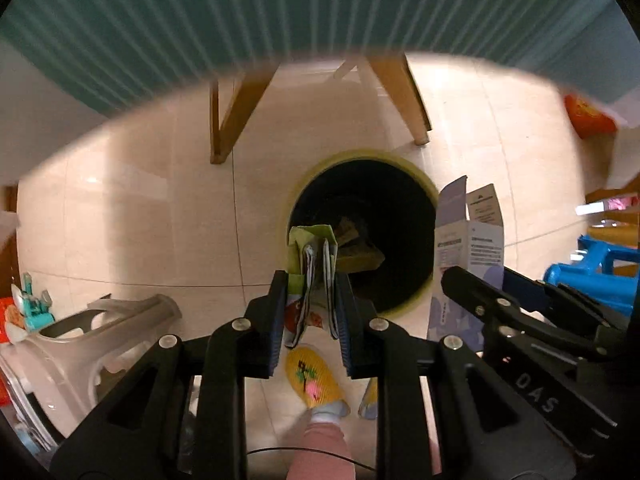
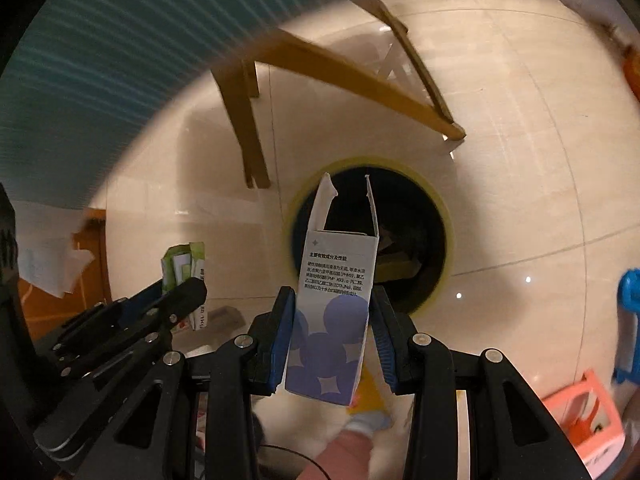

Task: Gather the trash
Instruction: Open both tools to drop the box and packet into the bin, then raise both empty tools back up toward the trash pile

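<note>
Cardboard feeling light, crushable: my right gripper point(image 2: 332, 340) is pinching the open purple carton point(image 2: 334, 308) low on its walls, part-closed jaws. My left gripper point(image 1: 312, 320) is squeezing a soft folded green wrapper point(image 1: 314, 276) nearly flat. Both are hanging over the yellow-rimmed bin point(image 1: 418, 178) below. Bin contents are staying dark, indistinct.

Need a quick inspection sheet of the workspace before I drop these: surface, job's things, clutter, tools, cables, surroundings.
Surface: pale tiled floor.
Job's things: yellow-rimmed bin below, trash already inside; folded green wrapper; open purple-and-white carton.
Clutter: white plastic stool, blue stool, pink item.
Tools: left tool shut on the wrapper; right tool shut on the carton.
Cables: thin black wire near the person's leg.
Surroundings: wooden table legs, teal ribbed covering.
</note>
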`<move>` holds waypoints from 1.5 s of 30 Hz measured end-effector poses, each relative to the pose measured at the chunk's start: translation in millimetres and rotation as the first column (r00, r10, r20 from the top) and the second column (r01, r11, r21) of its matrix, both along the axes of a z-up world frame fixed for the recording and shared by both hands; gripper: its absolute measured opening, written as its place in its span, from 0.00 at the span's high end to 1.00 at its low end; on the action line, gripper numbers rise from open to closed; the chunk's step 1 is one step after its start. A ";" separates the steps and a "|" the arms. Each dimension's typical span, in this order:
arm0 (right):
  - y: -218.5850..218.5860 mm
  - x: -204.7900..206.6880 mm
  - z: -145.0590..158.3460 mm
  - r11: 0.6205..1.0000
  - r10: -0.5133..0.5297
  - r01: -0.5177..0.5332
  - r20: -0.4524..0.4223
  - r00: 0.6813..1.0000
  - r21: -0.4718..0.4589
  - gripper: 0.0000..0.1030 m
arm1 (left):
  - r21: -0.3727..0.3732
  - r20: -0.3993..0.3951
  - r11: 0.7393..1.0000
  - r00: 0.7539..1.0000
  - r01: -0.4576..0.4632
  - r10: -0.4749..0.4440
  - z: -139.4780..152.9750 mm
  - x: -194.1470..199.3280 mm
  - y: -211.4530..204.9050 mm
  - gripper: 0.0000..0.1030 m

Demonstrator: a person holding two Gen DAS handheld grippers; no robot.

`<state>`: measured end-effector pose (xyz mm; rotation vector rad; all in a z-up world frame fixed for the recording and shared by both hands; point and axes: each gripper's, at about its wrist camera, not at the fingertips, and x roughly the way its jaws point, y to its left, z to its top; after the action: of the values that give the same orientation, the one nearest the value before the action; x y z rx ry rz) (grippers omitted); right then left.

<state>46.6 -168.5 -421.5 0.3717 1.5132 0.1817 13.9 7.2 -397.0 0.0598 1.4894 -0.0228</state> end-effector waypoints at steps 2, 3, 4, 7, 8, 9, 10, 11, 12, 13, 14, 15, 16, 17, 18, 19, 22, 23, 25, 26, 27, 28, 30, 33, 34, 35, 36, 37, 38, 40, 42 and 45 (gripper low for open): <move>3.1 3.6 -22.0 1.000 0.019 -0.019 0.005 1.000 0.003 0.63 | 0.003 0.002 1.000 1.000 -0.017 0.017 -13.3 0.3 0.0 0.70; 4.1 5.0 -30.0 1.000 0.023 -0.023 0.007 1.000 0.005 0.63 | 0.002 0.009 1.000 1.000 -0.028 0.028 -20.3 0.1 -0.1 0.64; 4.2 7.0 -39.1 1.000 0.027 -0.027 0.007 1.000 0.006 0.63 | 0.002 0.013 0.999 0.999 -0.037 0.037 -23.9 0.6 2.3 0.63; 2.0 11.1 -56.7 1.000 0.025 -0.025 0.011 1.000 0.009 0.60 | -0.022 0.007 0.998 0.998 -0.061 0.061 -37.6 0.2 4.1 0.54; 1.0 12.1 -60.5 1.000 0.027 -0.027 0.010 1.000 0.007 0.60 | -0.019 0.010 0.998 0.998 -0.066 0.066 -40.3 0.5 2.3 0.49; -0.2 11.9 -63.0 1.000 0.028 -0.028 0.010 1.000 0.004 0.57 | -0.011 0.020 0.998 0.997 -0.069 0.069 -42.3 0.2 2.3 0.48; -1.6 11.9 -63.1 1.000 0.027 -0.027 0.013 1.000 0.002 0.54 | -0.004 0.028 0.997 0.997 -0.072 0.072 -42.9 2.4 4.2 0.48; -3.7 13.1 -63.0 1.000 0.025 -0.025 0.019 1.000 -0.002 0.47 | 0.004 0.036 0.997 0.997 -0.075 0.074 -44.7 5.1 2.9 0.48; -5.6 13.7 -62.1 1.000 0.020 -0.020 0.031 0.999 -0.007 0.40 | 0.013 0.046 0.997 0.996 -0.080 0.080 -43.7 5.8 3.4 0.48; -8.1 13.1 -63.7 1.000 0.019 -0.019 0.036 0.999 -0.009 0.37 | 0.021 0.047 0.996 0.995 -0.088 0.087 -43.0 5.6 5.6 0.48; -10.0 13.7 -62.7 1.000 0.020 -0.020 0.038 0.999 -0.003 0.32 | 0.028 0.039 0.995 0.995 -0.098 0.097 -43.2 6.4 8.8 0.48; -11.0 13.8 -61.3 1.000 0.022 -0.022 0.037 0.999 0.004 0.28 | 0.030 0.025 0.993 0.993 -0.113 0.112 -43.5 7.5 11.0 0.48; -12.0 14.2 -58.8 1.000 0.023 -0.023 0.038 0.999 0.002 0.27 | 0.033 0.015 0.991 0.992 -0.129 0.129 -43.0 8.1 13.6 0.48; -12.3 14.3 -56.9 1.000 0.026 -0.026 0.041 0.999 0.000 0.27 | 0.032 0.012 0.990 0.990 -0.139 0.138 -43.2 7.4 17.2 0.48; -11.8 13.6 -53.0 1.000 0.029 -0.029 0.044 0.999 -0.001 0.27 | 0.026 0.009 0.988 0.988 -0.152 0.152 -40.4 7.5 20.4 0.48; -11.1 12.1 -47.3 0.999 0.033 -0.033 0.046 0.998 0.002 0.27 | 0.029 0.005 0.987 0.987 -0.159 0.159 -35.8 6.4 21.6 0.48; -9.2 5.7 -25.3 0.999 0.033 -0.034 0.053 0.998 0.009 0.27 | 0.095 -0.011 0.982 0.986 -0.164 0.166 -19.5 5.6 23.4 0.48; -8.3 2.9 -17.0 0.999 0.032 -0.033 0.055 0.998 0.011 0.27 | 0.111 -0.011 0.981 0.986 -0.162 0.164 -14.7 5.1 24.0 0.48; -6.9 0.1 -1.9 0.999 0.031 -0.032 0.059 0.998 0.018 0.27 | 0.141 -0.004 0.976 0.986 -0.164 0.167 3.1 1.7 24.7 0.48; -6.5 -2.7 7.6 0.999 0.031 -0.033 0.060 0.998 0.022 0.27 | 0.138 0.006 0.976 0.985 -0.169 0.170 13.3 -1.0 25.7 0.48; -6.2 -5.2 17.8 0.999 0.031 -0.033 0.063 0.998 0.027 0.27 | 0.134 0.016 0.976 0.985 -0.172 0.171 26.6 -4.4 26.2 0.48; -5.9 -9.9 32.4 0.999 0.031 -0.033 0.067 0.997 0.031 0.27 | 0.131 0.020 0.977 0.986 -0.168 0.167 36.1 -6.6 25.8 0.48; -5.9 -17.0 58.2 0.998 0.033 -0.036 0.076 0.997 0.042 0.27 | 0.133 0.028 0.981 0.990 -0.140 0.137 62.3 -11.9 21.0 0.48; -6.1 -28.0 103.1 0.998 0.034 -0.039 0.096 0.995 0.056 0.27 | 0.152 0.040 0.984 0.996 -0.089 0.084 106.4 -21.3 11.6 0.48; -6.9 -31.2 119.4 0.998 0.033 -0.039 0.104 0.994 0.055 0.27 | 0.158 0.043 0.984 0.996 -0.082 0.076 116.4 -23.6 9.7 0.48; -6.8 -35.1 137.4 0.997 0.030 -0.037 0.111 0.993 0.061 0.27 | 0.163 0.048 0.984 0.997 -0.071 0.064 136.4 -26.1 7.6 0.48; -7.9 -37.5 152.3 0.997 0.027 -0.035 0.119 0.993 0.068 0.27 | 0.164 0.053 0.984 0.997 -0.069 0.061 149.8 -28.0 6.3 0.48; -9.0 -40.2 171.0 0.997 0.022 -0.032 0.131 0.991 0.075 0.27 | 0.163 0.059 0.984 0.996 -0.069 0.061 163.8 -29.2 5.9 0.48; -10.5 -43.5 191.9 0.996 0.020 -0.031 0.143 0.990 0.078 0.27 | 0.158 0.066 0.985 0.996 -0.074 0.064 180.9 -30.3 5.9 0.48; -12.4 -47.0 230.8 0.996 0.020 -0.034 0.171 0.985 0.079 0.27 | 0.141 0.082 0.987 0.994 -0.079 0.068 216.7 -31.1 7.5 0.48; -12.9 -47.4 262.8 0.997 0.026 -0.040 0.199 0.980 0.068 0.27 | 0.127 0.111 0.989 0.992 -0.081 0.067 254.6 -28.1 9.4 0.48; -14.7 -47.1 326.6 0.996 0.026 -0.047 0.273 0.962 0.071 0.27 | 0.107 0.165 0.990 0.984 -0.091 0.073 310.3 -23.1 14.8 0.48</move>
<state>-0.5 -183.2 -94.8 0.3641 1.2449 0.3087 -9.2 22.0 -86.6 0.0903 1.3298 0.1313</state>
